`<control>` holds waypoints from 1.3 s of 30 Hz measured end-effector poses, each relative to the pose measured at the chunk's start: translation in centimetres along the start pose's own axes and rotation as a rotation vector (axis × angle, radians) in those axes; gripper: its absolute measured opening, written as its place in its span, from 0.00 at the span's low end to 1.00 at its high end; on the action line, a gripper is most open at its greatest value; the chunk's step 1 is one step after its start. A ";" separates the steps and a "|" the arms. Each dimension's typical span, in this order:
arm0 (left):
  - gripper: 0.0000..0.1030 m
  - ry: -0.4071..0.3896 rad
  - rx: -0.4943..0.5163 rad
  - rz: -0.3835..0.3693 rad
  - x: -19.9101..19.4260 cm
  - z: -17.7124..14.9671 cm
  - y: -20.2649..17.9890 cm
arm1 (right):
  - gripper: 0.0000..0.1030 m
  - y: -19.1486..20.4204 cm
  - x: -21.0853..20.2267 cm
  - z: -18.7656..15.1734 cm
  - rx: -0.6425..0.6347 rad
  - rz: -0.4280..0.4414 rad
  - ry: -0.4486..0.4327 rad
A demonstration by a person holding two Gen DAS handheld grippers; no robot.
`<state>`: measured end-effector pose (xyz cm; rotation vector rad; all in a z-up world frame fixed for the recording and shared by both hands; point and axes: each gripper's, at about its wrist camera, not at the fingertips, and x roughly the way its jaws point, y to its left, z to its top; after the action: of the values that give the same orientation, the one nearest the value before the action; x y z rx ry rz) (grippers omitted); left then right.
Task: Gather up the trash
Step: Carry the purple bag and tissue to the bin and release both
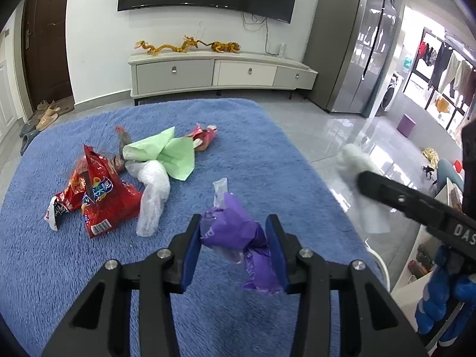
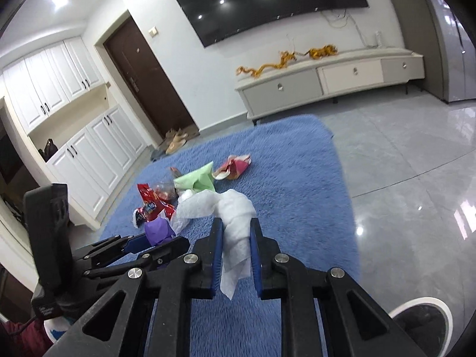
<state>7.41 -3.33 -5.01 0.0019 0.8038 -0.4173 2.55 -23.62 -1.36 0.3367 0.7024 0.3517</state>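
My left gripper (image 1: 235, 223) is shut on a crumpled purple wrapper (image 1: 235, 232) and holds it above the blue rug (image 1: 267, 136); it also shows in the right wrist view (image 2: 159, 229). My right gripper (image 2: 236, 223) is shut on a white tissue (image 2: 235, 220), which appears blurred at the right of the left wrist view (image 1: 363, 184). On the rug lie a red snack bag (image 1: 101, 199), a clear plastic bag (image 1: 153, 193), a green paper (image 1: 169, 153) and a red-pink wrapper (image 1: 203, 136).
A white bin rim with a dark inside (image 2: 422, 321) is at the lower right, on the grey tile floor (image 2: 401, 178). A white TV cabinet (image 1: 220, 71) stands against the far wall. Slippers (image 1: 44, 116) lie by the door.
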 end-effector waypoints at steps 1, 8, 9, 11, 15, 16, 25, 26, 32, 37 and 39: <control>0.39 -0.004 0.001 -0.005 -0.4 -0.1 -0.3 | 0.16 0.1 -0.7 0.0 -0.001 -0.005 -0.014; 0.39 -0.021 0.033 -0.058 -2.8 0.2 -3.3 | 0.16 -1.1 -6.2 -1.3 0.026 -0.067 -0.093; 0.39 -0.022 0.040 -0.067 -3.0 0.3 -3.9 | 0.16 -1.5 -7.0 -1.7 0.037 -0.080 -0.102; 0.39 -0.021 0.059 -0.090 -3.3 0.5 -5.2 | 0.16 -2.2 -8.3 -2.2 0.053 -0.098 -0.118; 0.39 -0.011 0.107 -0.140 -3.1 0.9 -8.7 | 0.16 -4.0 -10.9 -3.4 0.084 -0.163 -0.145; 0.39 -0.005 0.124 -0.155 -3.0 0.9 -9.9 | 0.16 -4.6 -11.5 -3.8 0.093 -0.184 -0.152; 0.39 0.088 0.289 -0.262 0.1 -0.9 -20.1 | 0.16 -10.2 -15.6 -8.0 0.197 -0.381 -0.145; 0.39 0.101 0.305 -0.270 0.6 -1.3 -21.1 | 0.16 -10.8 -15.8 -8.5 0.212 -0.399 -0.137; 0.40 0.189 0.391 -0.298 3.6 -3.5 -26.3 | 0.16 -14.8 -16.3 -11.6 0.298 -0.509 -0.070; 0.41 0.239 0.414 -0.321 5.6 -4.7 -28.7 | 0.18 -16.9 -15.9 -13.8 0.361 -0.552 -0.022; 0.41 0.252 0.417 -0.324 6.3 -4.9 -29.6 | 0.18 -17.7 -15.8 -14.1 0.377 -0.561 -0.009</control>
<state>-2.88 -31.98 -8.26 0.3214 0.9550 -0.8996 -14.65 -43.40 -9.84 0.4789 0.8220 -0.3197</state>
